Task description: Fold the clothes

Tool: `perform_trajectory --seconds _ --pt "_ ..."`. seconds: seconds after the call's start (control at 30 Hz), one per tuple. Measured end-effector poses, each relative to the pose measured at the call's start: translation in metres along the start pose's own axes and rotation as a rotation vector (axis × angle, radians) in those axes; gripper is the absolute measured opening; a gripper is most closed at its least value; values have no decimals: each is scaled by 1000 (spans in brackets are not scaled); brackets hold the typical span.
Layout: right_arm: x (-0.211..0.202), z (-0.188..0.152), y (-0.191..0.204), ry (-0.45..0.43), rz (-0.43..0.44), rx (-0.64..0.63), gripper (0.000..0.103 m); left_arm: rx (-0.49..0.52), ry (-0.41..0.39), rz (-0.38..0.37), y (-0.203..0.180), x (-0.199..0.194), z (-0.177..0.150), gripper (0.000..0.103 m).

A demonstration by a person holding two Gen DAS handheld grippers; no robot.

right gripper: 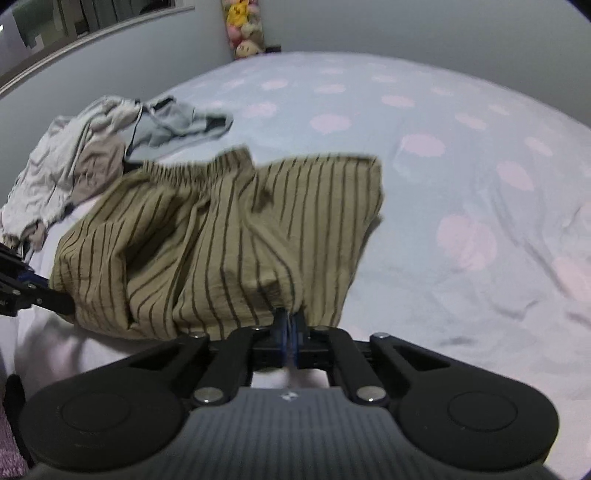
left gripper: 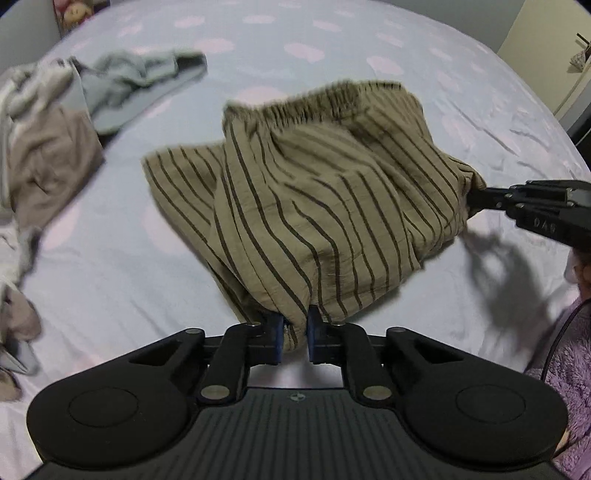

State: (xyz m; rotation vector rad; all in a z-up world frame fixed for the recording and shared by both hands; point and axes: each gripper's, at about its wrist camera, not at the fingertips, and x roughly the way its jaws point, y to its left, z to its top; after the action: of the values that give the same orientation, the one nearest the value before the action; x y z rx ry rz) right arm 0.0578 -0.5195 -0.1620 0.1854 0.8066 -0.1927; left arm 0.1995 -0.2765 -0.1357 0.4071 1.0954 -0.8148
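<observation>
Tan shorts with dark stripes [left gripper: 314, 192] and an elastic waistband hang lifted above the bed, held by both grippers. My left gripper [left gripper: 295, 332] is shut on a lower corner of the shorts. My right gripper [right gripper: 290, 325] is shut on another corner of the shorts [right gripper: 221, 236]. The right gripper [left gripper: 476, 197] shows at the right of the left wrist view, pinching the fabric. The left gripper [right gripper: 55, 299] shows at the left edge of the right wrist view, at the fabric's other end. The waistband points away from me.
A pile of loose clothes [left gripper: 44, 147] lies at the left of the bed, grey, beige and white [right gripper: 85, 158]. The bed sheet [right gripper: 461, 184] is pale blue with pink spots. Plush toys [right gripper: 245, 29] sit by the far wall. A purple fleece [left gripper: 569, 376] lies at the near right.
</observation>
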Motion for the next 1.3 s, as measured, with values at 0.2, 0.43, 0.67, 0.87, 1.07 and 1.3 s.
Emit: perform_trajectory --seconds 0.2,0.43,0.67,0.87,1.07,1.3 --pt "-8 13 -11 -6 -119 -60 1 102 5 65 -2 -16 6 5" --pt "14 0 -20 66 -158 -64 1 131 74 97 3 7 -6 6" --pt "6 1 -19 54 -190 -80 1 124 101 180 16 2 -12 6" --pt "-12 5 -17 28 -210 -72 21 -2 8 150 41 -27 -11 8" --pt "-31 10 -13 -7 -215 -66 22 -93 -170 162 27 -57 6 13" --pt "-38 25 30 -123 -77 -139 22 -158 -285 60 -6 -38 31 14"
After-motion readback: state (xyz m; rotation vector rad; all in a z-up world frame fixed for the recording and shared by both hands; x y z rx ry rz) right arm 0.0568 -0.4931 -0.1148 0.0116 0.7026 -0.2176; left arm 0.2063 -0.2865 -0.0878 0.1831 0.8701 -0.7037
